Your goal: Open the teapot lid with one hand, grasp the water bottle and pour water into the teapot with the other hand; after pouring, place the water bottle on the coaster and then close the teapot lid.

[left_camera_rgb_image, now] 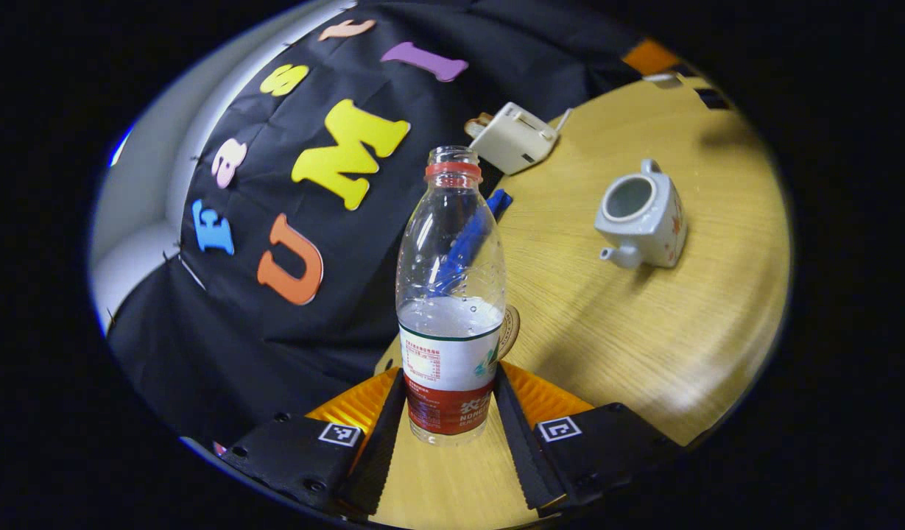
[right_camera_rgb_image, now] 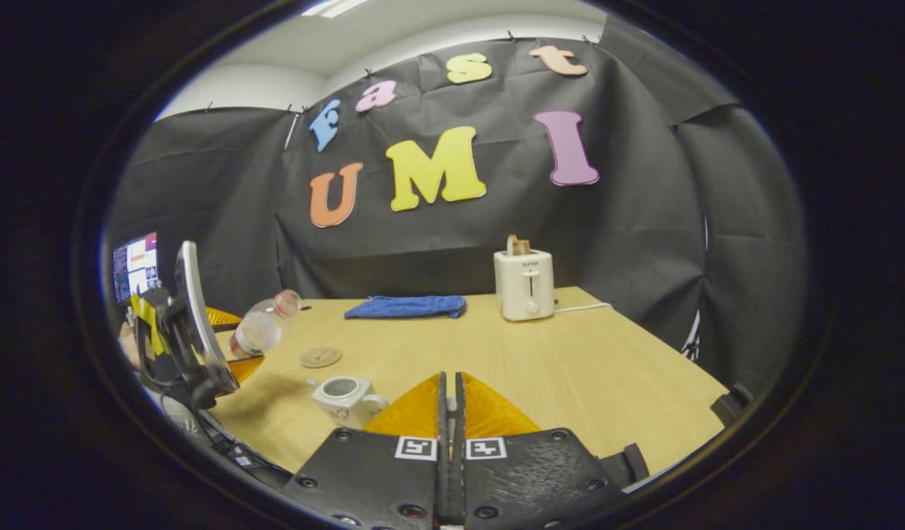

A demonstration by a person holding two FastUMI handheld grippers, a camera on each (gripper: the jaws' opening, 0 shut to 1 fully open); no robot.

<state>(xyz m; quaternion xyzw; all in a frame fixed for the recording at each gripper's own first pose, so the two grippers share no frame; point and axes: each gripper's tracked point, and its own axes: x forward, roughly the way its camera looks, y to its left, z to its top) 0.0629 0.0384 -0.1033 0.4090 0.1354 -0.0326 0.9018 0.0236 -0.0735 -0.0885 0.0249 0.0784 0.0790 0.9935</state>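
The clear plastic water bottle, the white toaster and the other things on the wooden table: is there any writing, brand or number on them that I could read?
clear plastic water bottle, on its white and red label: printed lines, too small and blurred to read.
white toaster: a small mark on its front, too small to read.
screen at the booth's edge: blurred, unreadable.
round brown coaster: no text that can be made out.

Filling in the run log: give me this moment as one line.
phase: carrying | left gripper: jaws shut on water bottle, uncapped, part full | right gripper: jaws closed | teapot: lid off | coaster: bare
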